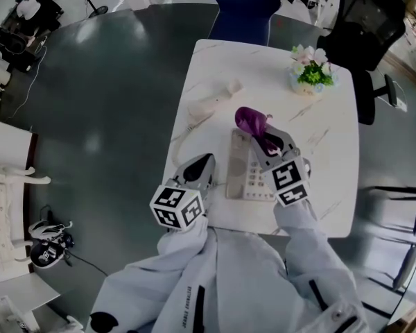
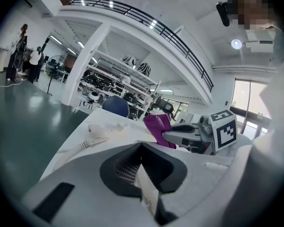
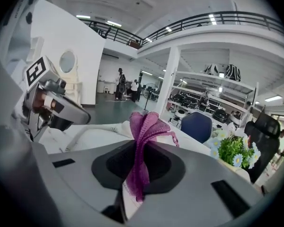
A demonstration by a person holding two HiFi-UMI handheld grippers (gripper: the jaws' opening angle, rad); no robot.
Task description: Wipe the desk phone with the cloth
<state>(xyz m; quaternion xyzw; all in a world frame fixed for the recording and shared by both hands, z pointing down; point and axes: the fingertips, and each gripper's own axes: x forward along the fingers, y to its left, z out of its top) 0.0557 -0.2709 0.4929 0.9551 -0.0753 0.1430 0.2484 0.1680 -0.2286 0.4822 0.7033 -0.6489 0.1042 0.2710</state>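
We hold the right gripper [image 1: 265,141] low over the white desk phone [image 1: 244,177] at the centre of the frame, with its jaws closed on the purple mesh cloth [image 1: 250,120]. The left gripper [image 1: 201,165], jaws together and empty, is at the left edge of the white marble counter [image 1: 333,151], beside the phone.

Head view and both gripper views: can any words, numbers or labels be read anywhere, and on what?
No text is legible.
Jacket: a line of small print, too small to read.
Desk phone: key markings blurred.
Marker cubes: black-and-white square patterns, no letters.
Cloth: plain.
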